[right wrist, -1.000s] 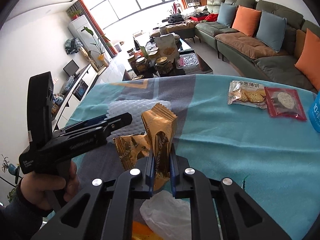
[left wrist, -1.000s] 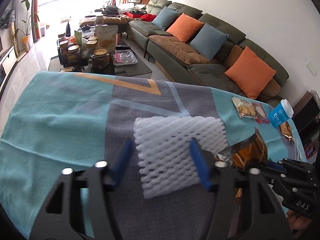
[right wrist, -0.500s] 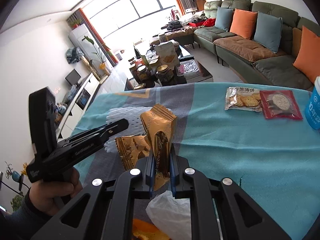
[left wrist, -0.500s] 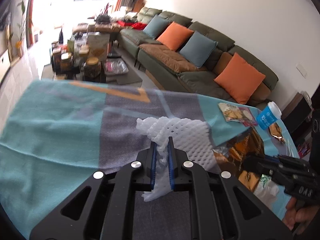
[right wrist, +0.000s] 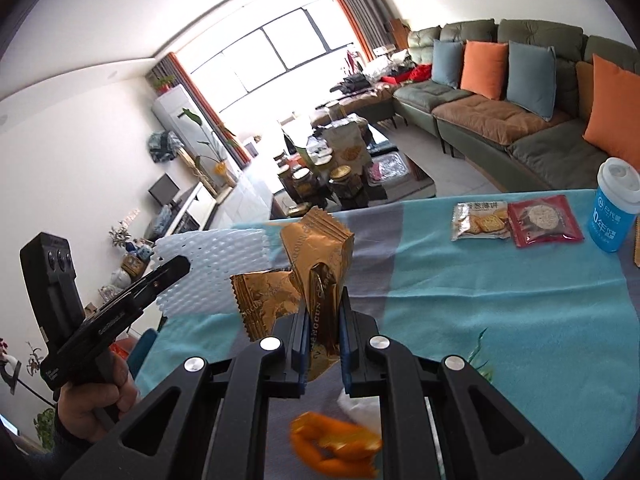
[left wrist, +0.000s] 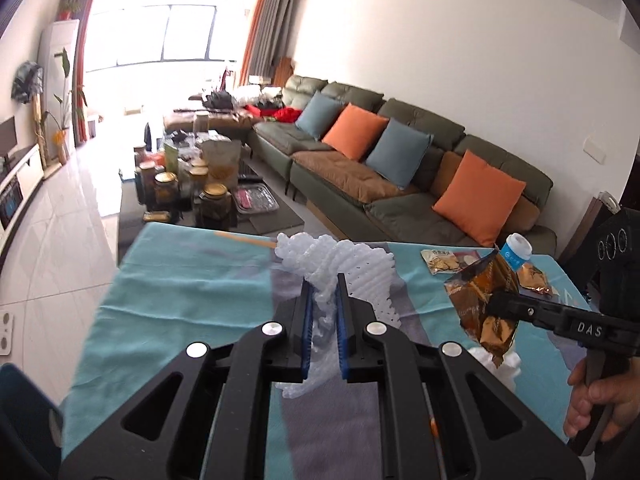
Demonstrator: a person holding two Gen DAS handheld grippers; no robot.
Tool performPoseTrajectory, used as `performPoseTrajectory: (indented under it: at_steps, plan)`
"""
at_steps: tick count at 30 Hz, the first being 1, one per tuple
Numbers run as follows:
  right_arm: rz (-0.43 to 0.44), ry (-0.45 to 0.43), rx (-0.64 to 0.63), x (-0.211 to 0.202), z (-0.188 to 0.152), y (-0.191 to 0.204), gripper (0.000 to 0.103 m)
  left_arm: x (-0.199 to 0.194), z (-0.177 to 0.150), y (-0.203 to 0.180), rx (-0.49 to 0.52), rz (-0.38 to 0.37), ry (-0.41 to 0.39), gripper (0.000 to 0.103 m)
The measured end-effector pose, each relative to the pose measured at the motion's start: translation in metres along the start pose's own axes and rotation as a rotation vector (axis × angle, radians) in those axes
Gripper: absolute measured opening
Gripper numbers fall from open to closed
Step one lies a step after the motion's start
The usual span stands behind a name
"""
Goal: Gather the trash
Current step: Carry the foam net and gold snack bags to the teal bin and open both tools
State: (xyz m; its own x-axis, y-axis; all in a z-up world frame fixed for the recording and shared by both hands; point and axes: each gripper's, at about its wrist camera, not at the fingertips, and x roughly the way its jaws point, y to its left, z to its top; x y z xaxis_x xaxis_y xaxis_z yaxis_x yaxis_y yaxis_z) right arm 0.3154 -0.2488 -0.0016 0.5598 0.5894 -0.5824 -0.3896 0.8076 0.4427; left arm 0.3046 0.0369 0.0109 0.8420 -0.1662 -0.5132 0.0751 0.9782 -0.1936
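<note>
Left wrist: left tool (left wrist: 323,312) clamps white foam net sleeve (left wrist: 352,276) | right tool (right wrist: 324,330) clamps crinkled gold foil wrapper (right wrist: 320,264) above worktop (right wrist: 500,300)

White letters "DAS" stand on the black body of the right tongs (left wrist: 496,304), seen at the right of the left wrist view. The gold wrapper (right wrist: 320,280) pinched in the right tongs carries lettering reading "ANGCUN" along its folds. The blue cup (right wrist: 614,210) at the far right of the tabletop shows a white "10" with smaller characters beside it, too small to read. The cracker packet (right wrist: 480,220) bears printed characters along its top edge, not legible.
</note>
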Motion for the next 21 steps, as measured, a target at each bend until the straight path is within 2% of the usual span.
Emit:
performPoseTrajectory:
  at_steps: [8,13,21]
  plan:
    - [0.061,-0.012,-0.026,-0.013,-0.017,0.033,0.011,-0.069,-0.007,0.034,-0.046,0.093,-0.051,0.010]
    - [0.110,-0.017,-0.068,-0.017,-0.027,0.068,0.011,-0.117,-0.014,0.058,-0.066,0.140,-0.088,0.010]
    - [0.198,-0.006,-0.156,-0.013,-0.039,0.126,0.011,-0.198,-0.043,0.107,-0.128,0.239,-0.134,0.011]
